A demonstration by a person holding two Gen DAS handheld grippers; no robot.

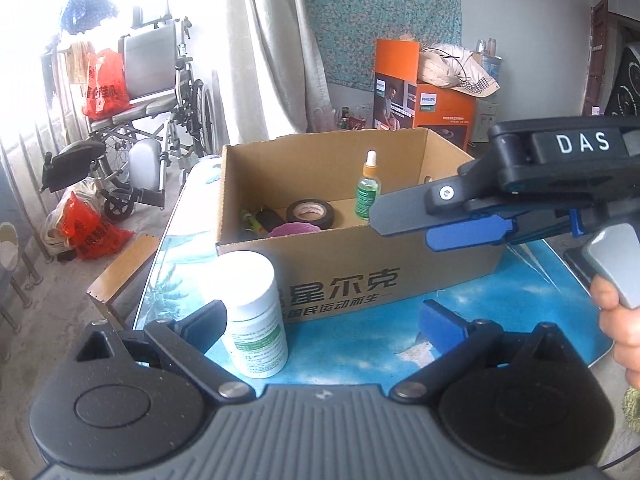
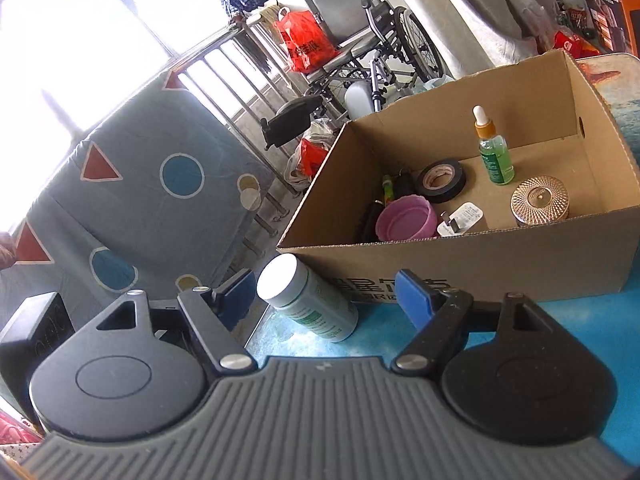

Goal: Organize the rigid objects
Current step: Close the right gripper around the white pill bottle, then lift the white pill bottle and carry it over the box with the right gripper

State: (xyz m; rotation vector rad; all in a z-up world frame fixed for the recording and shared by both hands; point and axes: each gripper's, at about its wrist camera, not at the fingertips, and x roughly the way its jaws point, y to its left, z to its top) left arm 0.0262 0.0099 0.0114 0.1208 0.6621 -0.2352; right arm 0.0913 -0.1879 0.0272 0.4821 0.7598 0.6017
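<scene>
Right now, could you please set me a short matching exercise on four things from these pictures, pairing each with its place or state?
Things:
1. white pill bottle
2. dropper bottle
3. black tape roll
4. pink bowl

Places or states:
A. upright inside the cardboard box, orange collar, green liquid
B. on the blue table, outside the box
C. in the box, nearest its front wall
D. lying flat in the box, near the dropper bottle

Pairs: 1-B, 2-A, 3-D, 4-C

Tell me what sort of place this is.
Probably a lived-in room of a home, used partly for storage: a folded grey wheelchair by the bright window, pale curtains, and an orange appliance carton on the floor behind the open brown cardboard box.
</scene>
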